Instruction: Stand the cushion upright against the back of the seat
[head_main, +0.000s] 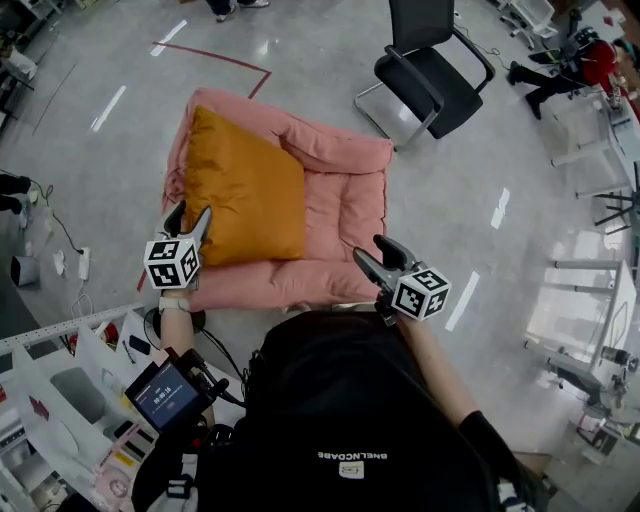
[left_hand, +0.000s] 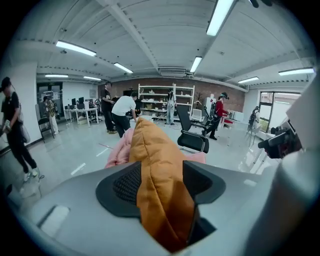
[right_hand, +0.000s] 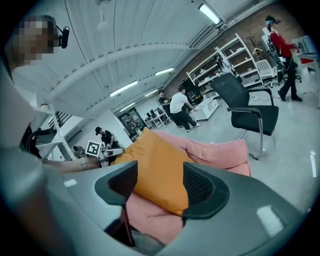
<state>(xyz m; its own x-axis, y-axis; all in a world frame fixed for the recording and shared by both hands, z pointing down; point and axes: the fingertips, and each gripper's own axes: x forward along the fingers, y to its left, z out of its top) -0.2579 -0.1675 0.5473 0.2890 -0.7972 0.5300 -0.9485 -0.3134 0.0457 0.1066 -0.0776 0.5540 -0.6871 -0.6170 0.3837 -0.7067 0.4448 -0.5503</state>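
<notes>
Head view shows the orange cushion (head_main: 245, 190) propped along the left side of the pink seat (head_main: 340, 215), leaning on its raised padded edge. Your left hand-held gripper (head_main: 190, 216) sits at the cushion's near corner; in the left gripper view its jaws are spread, with the cushion's edge standing between them but apparently not pinched. Your right hand-held gripper (head_main: 370, 250) hovers by the seat's front rim, jaws wide and holding nothing. You look to be at the release step. Next, draw the left gripper clear without dragging that corner, and see that the cushion stays propped.
</notes>
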